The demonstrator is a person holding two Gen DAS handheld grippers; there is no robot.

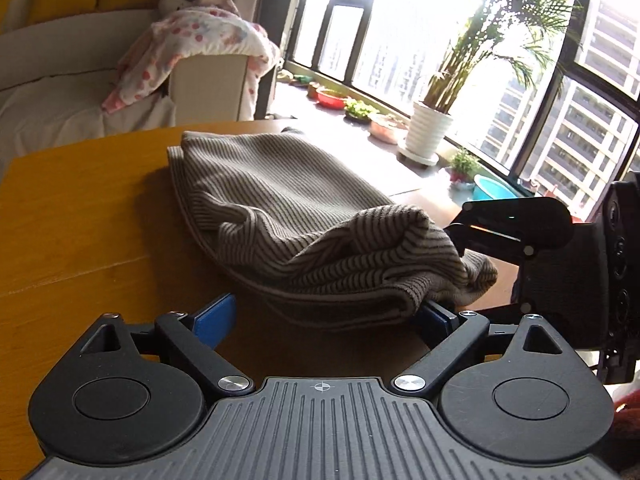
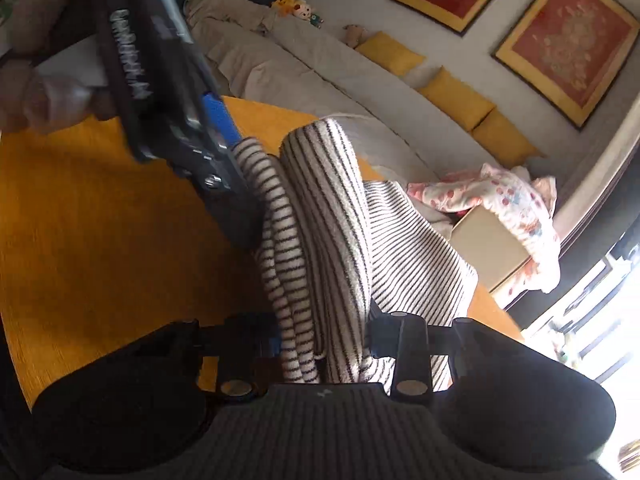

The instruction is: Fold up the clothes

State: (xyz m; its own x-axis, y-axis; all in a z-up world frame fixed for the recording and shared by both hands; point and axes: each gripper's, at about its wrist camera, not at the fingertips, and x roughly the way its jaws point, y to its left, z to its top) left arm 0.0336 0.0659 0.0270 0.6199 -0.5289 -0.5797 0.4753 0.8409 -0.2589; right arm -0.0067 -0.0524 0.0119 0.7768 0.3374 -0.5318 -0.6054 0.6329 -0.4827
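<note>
A striped knit garment lies bunched on the wooden table. In the left wrist view my left gripper is open, its blue pads wide apart at the garment's near edge, the right pad partly under the cloth. My right gripper comes in from the right and grips a raised fold. In the right wrist view my right gripper is shut on a bunch of the striped garment, lifted above the table. The left gripper shows at upper left beside the cloth.
A sofa with yellow cushions and a floral blanket stands behind the table. A window sill holds a potted palm and small bowls. Framed red pictures hang on the wall.
</note>
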